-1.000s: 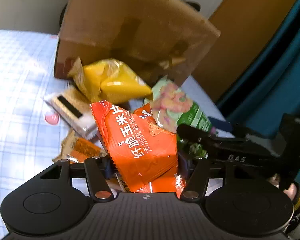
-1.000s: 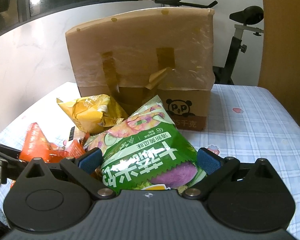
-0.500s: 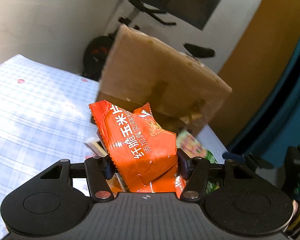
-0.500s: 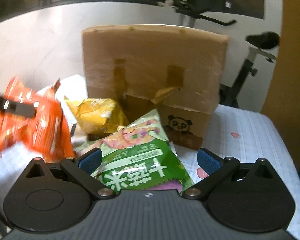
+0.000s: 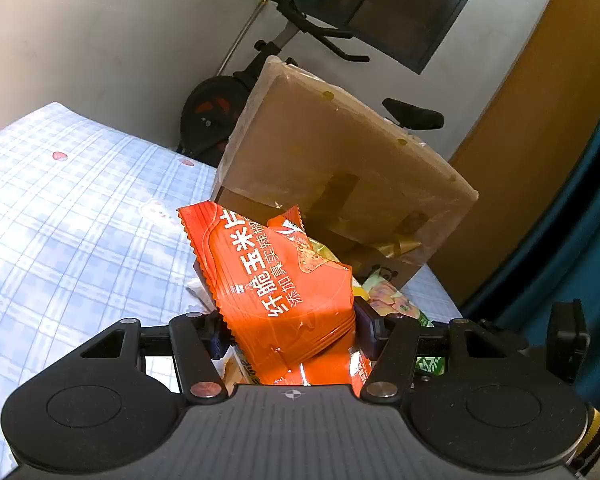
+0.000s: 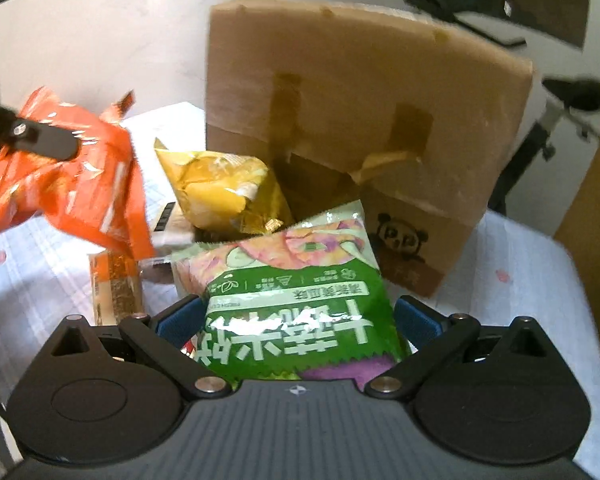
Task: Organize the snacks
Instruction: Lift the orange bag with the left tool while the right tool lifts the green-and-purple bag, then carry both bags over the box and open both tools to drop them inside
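Left hand-held gripper (image 5: 288,328) clamps an orange bag (image 5: 284,280) lifted above the surface (image 5: 60,208); right hand-held gripper (image 6: 298,316) straddles a green bag (image 6: 296,308), grip unclear, before the box (image 6: 360,120)

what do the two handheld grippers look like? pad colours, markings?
Both are matte black: ribbed central body with a small crosshair mark, round discs either side, silver pivot pins. The right gripper has blue pads; the left gripper has dark pads. No cables are visible.
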`<action>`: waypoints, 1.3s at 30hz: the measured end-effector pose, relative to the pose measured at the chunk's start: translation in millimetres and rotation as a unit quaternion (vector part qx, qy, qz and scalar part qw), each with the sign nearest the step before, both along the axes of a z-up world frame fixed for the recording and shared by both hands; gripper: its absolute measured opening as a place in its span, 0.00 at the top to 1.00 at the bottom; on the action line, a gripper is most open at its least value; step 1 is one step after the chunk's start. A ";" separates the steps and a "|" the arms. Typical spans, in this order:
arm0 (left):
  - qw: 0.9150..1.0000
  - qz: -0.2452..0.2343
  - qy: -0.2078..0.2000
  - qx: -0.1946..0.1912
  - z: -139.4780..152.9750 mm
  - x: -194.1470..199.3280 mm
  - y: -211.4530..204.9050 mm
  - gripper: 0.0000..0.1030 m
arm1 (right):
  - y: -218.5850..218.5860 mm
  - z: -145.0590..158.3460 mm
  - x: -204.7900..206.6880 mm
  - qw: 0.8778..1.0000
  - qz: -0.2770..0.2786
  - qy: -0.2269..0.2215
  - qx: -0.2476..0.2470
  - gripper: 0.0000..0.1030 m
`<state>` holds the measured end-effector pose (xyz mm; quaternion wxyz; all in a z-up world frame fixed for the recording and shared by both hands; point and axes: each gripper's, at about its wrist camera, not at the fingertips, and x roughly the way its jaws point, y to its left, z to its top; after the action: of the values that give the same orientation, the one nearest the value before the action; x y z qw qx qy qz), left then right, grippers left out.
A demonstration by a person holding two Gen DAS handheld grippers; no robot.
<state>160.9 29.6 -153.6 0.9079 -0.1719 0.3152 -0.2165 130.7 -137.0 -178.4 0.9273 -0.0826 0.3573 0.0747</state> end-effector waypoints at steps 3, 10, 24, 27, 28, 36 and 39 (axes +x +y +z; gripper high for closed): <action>1.000 0.000 0.004 0.000 -2.4 1.4 -0.4 0.40 | -1.3 -5.3 3.3 1.000 -0.012 0.009 0.010 0.00; 1.000 -0.001 0.007 0.004 -2.8 3.5 -3.1 0.40 | 0.3 -11.1 1.8 1.000 -0.025 0.003 0.015 0.00; 1.000 0.002 -0.006 0.004 3.2 -2.7 -0.2 0.40 | 6.5 -1.5 -14.3 1.000 0.007 -0.001 -0.005 0.22; 1.000 0.001 -0.011 0.005 5.2 -3.9 2.4 0.40 | 4.5 4.4 -19.3 1.000 0.006 -0.005 0.004 0.22; 1.000 0.002 -0.013 0.005 6.0 -4.4 3.3 0.40 | 3.1 6.7 -20.9 1.000 0.003 -0.007 0.007 0.23; 1.000 -0.002 -0.023 0.008 10.6 -4.8 3.2 0.40 | -14.8 32.1 -27.2 0.999 -0.022 -0.028 0.020 0.23; 1.000 -0.003 -0.025 0.008 11.7 -7.4 4.8 0.40 | -10.8 30.1 -27.1 1.000 -0.014 -0.023 -0.006 0.23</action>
<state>153.5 34.4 -141.9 0.9162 -0.1581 0.2944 -0.2211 103.7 -147.9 -148.3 0.9356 -0.0847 0.3379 0.0575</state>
